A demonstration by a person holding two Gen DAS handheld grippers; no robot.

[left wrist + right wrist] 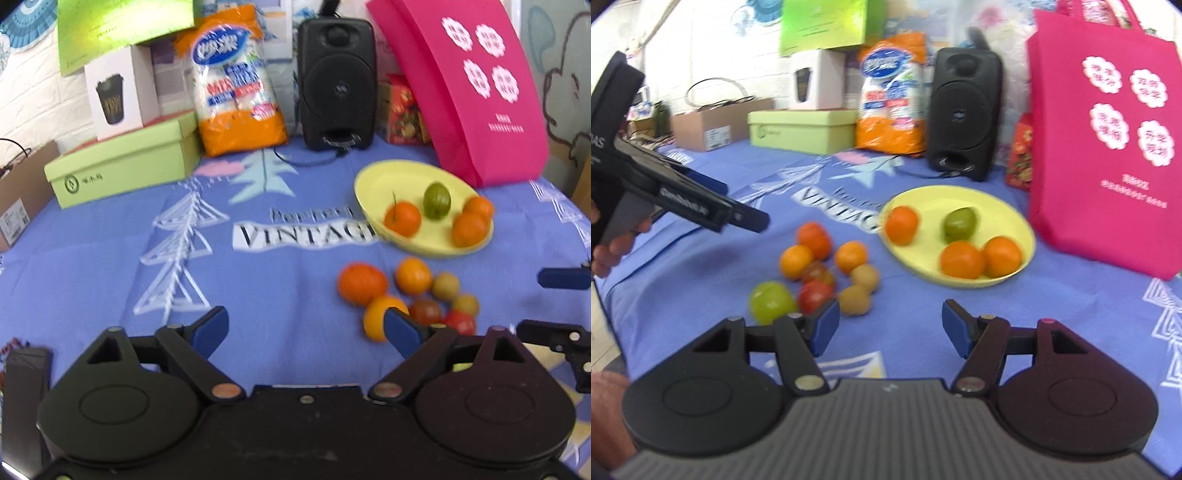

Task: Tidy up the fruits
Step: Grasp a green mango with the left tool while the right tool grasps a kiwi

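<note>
A yellow plate (384,181) (964,195) on the blue cloth holds three oranges (961,259) and a green fruit (959,223). A pile of loose fruit (406,291) (827,273) lies in front of it: oranges, two brown kiwis (854,300), tomatoes and a green apple (771,301). My left gripper (306,328) is open and empty, above the cloth left of the pile. My right gripper (888,325) is open and empty, hovering just before the pile and plate. The left gripper also shows in the right wrist view (738,214).
At the back stand a pink bag (1108,129), a black speaker (964,110), an orange-and-white packet (890,96), a green box (801,129) and a cardboard box (709,125). The speaker's cable (306,158) lies on the cloth.
</note>
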